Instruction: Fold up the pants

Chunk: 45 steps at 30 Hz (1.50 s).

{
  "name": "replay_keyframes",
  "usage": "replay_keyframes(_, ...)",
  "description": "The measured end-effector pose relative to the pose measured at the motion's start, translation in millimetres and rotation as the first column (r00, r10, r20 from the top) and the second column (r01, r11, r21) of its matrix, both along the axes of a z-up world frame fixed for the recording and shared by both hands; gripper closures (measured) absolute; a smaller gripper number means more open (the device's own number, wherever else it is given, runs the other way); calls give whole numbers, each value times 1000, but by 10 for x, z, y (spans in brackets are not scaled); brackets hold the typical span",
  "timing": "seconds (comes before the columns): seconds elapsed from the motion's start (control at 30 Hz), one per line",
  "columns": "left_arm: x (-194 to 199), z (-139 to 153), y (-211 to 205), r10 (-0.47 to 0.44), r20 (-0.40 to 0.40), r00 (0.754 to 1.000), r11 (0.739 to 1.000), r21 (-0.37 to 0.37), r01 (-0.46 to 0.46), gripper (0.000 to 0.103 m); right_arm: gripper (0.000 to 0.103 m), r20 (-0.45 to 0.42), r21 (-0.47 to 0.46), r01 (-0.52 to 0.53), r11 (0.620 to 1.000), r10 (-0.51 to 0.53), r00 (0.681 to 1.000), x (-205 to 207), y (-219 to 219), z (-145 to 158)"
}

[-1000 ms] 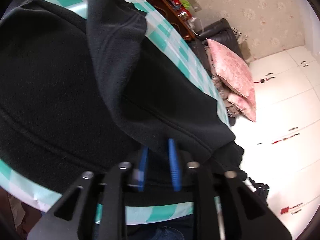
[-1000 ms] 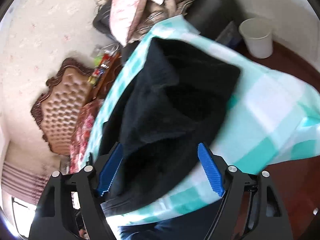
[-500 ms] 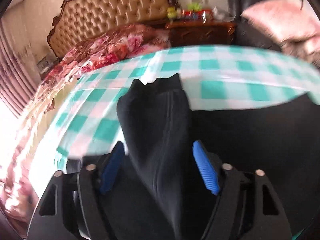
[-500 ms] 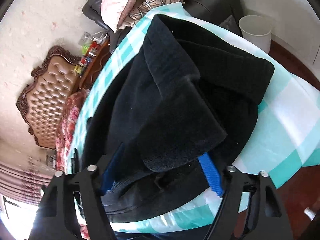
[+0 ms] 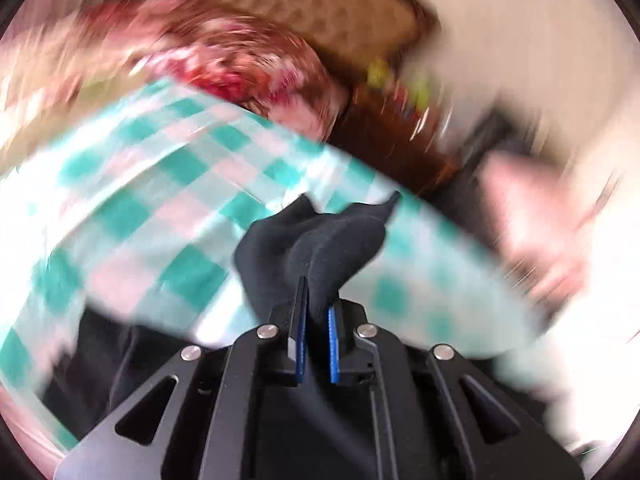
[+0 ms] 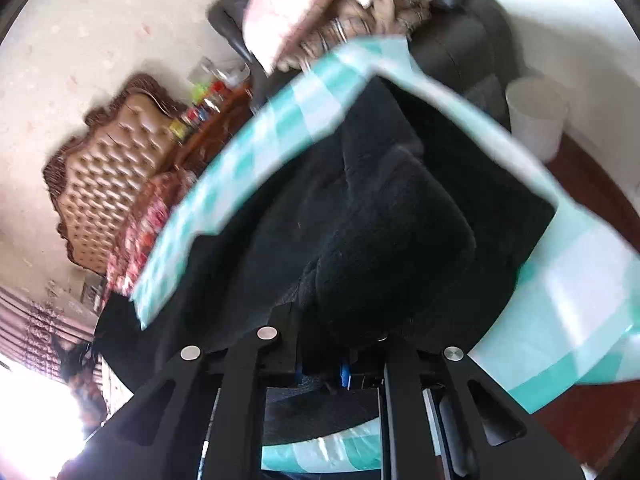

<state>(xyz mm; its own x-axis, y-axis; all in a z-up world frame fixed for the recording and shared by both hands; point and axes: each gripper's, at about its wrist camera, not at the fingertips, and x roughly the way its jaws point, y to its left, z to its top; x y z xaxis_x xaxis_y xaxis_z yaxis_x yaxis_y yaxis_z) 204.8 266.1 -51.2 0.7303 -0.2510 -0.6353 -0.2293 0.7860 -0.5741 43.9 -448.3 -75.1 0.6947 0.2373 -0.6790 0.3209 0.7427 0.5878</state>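
Black fleece pants [image 6: 400, 208] lie spread over a table with a teal-and-white checked cloth [image 6: 580, 280]. In the right wrist view my right gripper [image 6: 324, 344] is shut on a thick bunched fold at the near edge, and the cloth hides its fingertips. In the blurred left wrist view my left gripper [image 5: 316, 292] is shut on a pinched ridge of the pants [image 5: 320, 240]. The ridge sticks up past the blue pads [image 5: 333, 344], above the checked cloth [image 5: 160, 208].
A tufted brown headboard [image 6: 112, 168] and a red floral bedspread [image 6: 148, 220] lie to the left. A wooden nightstand [image 6: 208, 108] carries small bottles. Pink pillows [image 6: 296, 4] rest on a black sofa [image 6: 472, 40] beyond the table, and a white bin [image 6: 536, 116] stands at right.
Both grippers have gone from open to shut on the pants. The left one rose and swung with a pinched fold of cloth. The right one barely shifted and now has fabric bunched over it.
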Motion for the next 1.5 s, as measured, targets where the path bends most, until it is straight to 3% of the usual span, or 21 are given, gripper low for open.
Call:
replay_keyframes(0.03,-356,-133,308,35,34,999,987,-155,-30,95,91,19,2,10,1000,-10,1000,-43,-50,48)
replay_keyframes(0.13,-903,-650,604,67,-50,997,956,-284,-78,95,91,30,18,38,999,-38,999,-152,-263,51)
replay_keyframes(0.23,-1238,-1181,663,51,-127,991,938,-334,-91,93,91,-38,37,42,998,-40,998,-131,-322,-156)
replay_keyframes(0.3,-1338,-1331,667,60,-126,990,924,-369,-103,89,91,-81,7,29,1000,-28,996,-105,-249,-252)
replay_keyframes(0.37,-1334,-1355,686,66,-91,994,913,-396,-97,68,86,-104,-11,37,999,-38,994,-125,-234,-305)
replay_keyframes(0.43,-1246,-1315,715,77,-69,995,905,-415,-99,61,77,-117,19,52,998,-49,992,-146,-269,-348)
replay_keyframes(0.53,-1131,-1297,780,104,-72,992,891,-437,-125,61,72,-104,31,71,997,-68,992,-155,-328,-341)
replay_keyframes(0.57,-1097,-1308,793,115,-79,990,884,-446,-138,66,72,-94,45,70,997,-65,993,-146,-337,-341)
replay_keyframes(0.6,-1077,-1316,790,121,-80,989,884,-444,-144,73,72,-88,48,66,997,-62,994,-139,-326,-336)
replay_keyframes(0.63,-1048,-1313,788,126,-86,988,893,-423,-150,91,73,-80,38,56,998,-53,995,-101,-311,-329)
replay_keyframes(0.67,-1051,-1314,797,134,-96,986,899,-407,-162,95,86,-80,14,50,999,-49,996,-55,-293,-318)
replay_keyframes(0.77,-1067,-1240,807,125,-77,989,904,-402,-145,95,89,-73,-9,40,999,-41,996,3,-291,-228)
replay_keyframes(0.9,-1173,-971,791,107,-46,993,911,-395,-116,96,90,18,-42,-2,999,2,1000,-35,-238,179)
replay_keyframes(1.0,-1331,-738,701,71,-20,997,934,-349,-74,96,90,73,-44,-22,999,25,997,-90,-229,359)
replay_keyframes(1.1,-1442,-891,595,50,-87,995,947,-311,-75,96,90,30,-45,-7,999,8,1000,-45,-320,187)
replay_keyframes(1.17,-1533,-1127,546,31,-137,990,947,-313,-72,96,90,-48,-32,6,999,-8,999,8,-421,-117)
replay_keyframes(1.27,-1585,-1388,665,63,-158,985,913,-389,-120,96,90,-114,-9,25,1000,-25,993,44,-515,-423)
replay_keyframes(1.4,-1576,-1161,665,61,-100,993,924,-371,-94,96,91,-37,-20,16,1000,-17,999,-32,-458,-118)
replay_keyframes(1.5,-1623,-888,713,74,-39,997,917,-390,-83,96,91,50,36,6,999,-8,999,-142,-460,148)
